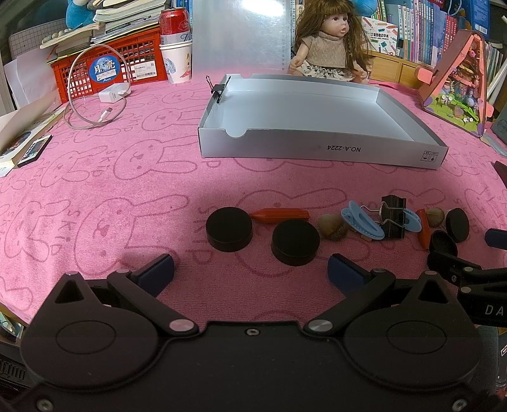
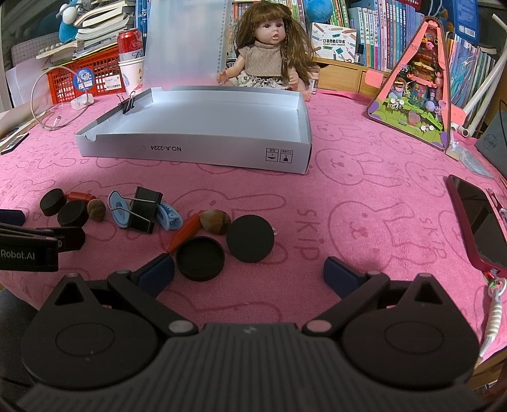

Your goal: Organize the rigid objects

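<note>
A row of small objects lies on the pink cloth: two black round lids (image 1: 229, 229) (image 1: 295, 242), a red wedge piece (image 1: 280, 215), a brown nut (image 1: 333, 225), blue plastic clips (image 1: 361, 220) and a black binder clip (image 1: 393, 217). My left gripper (image 1: 250, 272) is open just short of the two lids, holding nothing. In the right wrist view an upturned black lid (image 2: 200, 258), a flat black lid (image 2: 250, 238), a second nut (image 2: 215, 221) and a red piece (image 2: 185, 234) lie just ahead of my open right gripper (image 2: 248, 274). The silver box (image 1: 317, 149) (image 2: 196, 152) stands empty behind.
A doll (image 2: 269, 54) sits behind the box. A red crate (image 1: 104, 66), a can (image 1: 174, 25), a paper cup and a charger cable (image 1: 95, 95) are at the back left. A triangular toy house (image 2: 415, 92) and a dark red phone (image 2: 478, 222) are on the right.
</note>
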{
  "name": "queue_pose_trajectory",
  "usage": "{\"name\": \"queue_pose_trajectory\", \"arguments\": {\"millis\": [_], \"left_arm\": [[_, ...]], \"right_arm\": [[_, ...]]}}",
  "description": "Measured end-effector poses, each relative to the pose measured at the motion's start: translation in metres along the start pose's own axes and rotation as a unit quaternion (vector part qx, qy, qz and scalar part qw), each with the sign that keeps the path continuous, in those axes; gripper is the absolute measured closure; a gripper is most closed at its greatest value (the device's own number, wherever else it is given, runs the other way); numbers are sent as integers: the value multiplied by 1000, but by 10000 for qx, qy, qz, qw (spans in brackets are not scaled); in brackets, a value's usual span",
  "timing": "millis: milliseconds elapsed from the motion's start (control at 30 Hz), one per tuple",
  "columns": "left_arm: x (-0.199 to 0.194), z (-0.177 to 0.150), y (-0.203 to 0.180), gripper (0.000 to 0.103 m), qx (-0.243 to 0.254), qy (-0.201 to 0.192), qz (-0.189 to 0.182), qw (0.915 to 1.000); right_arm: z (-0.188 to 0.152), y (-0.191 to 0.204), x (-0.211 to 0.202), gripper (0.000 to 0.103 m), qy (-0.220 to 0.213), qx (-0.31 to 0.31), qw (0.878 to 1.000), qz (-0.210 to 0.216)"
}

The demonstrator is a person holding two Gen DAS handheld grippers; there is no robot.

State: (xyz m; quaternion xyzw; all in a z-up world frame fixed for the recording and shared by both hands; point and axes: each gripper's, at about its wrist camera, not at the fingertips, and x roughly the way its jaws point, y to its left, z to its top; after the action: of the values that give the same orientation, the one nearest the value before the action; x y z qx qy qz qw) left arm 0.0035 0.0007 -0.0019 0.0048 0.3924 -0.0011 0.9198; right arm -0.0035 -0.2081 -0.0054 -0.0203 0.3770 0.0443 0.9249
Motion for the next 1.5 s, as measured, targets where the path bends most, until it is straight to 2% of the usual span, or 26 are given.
{"name": "queue_pose_trajectory", "arguments": {"millis": [733,867,967,1067,1167,1233,1300,1400,1500], "left_arm": [[1,-5,-1,0,29,-91,-15,10000],[-2,-6,0,0,36,-130,-36,9999],[-3,-6,-1,1,63,-141,-35,9999],[-8,-6,-3,13,143,-192,-134,9996],[-14,-4,-5,29,257,-248,-240,9991],[-18,-3,-5,43,255,-274,-346,9987],[-20,-2,-5,50,216,-287,-495,9981],[-23,-1,-6,57,184,-274,-733,9968],[-22,-2,-9,58,251,-289,-705,9968]], "right_arm": [[1,0,0,0,23,-18,10000,20],[1,3,-3,0,27,-133,9997,211],[0,9,-8,4,-69,-312,9988,373],[-1,17,-11,12,-114,-483,9976,481],[1,18,-13,23,-63,-370,9977,569],[3,16,-15,32,-65,-293,9979,573],[4,13,-16,39,-57,-238,9981,574],[3,11,-16,50,-18,-254,9981,558],[2,13,-18,58,-31,-330,9979,556]]}}
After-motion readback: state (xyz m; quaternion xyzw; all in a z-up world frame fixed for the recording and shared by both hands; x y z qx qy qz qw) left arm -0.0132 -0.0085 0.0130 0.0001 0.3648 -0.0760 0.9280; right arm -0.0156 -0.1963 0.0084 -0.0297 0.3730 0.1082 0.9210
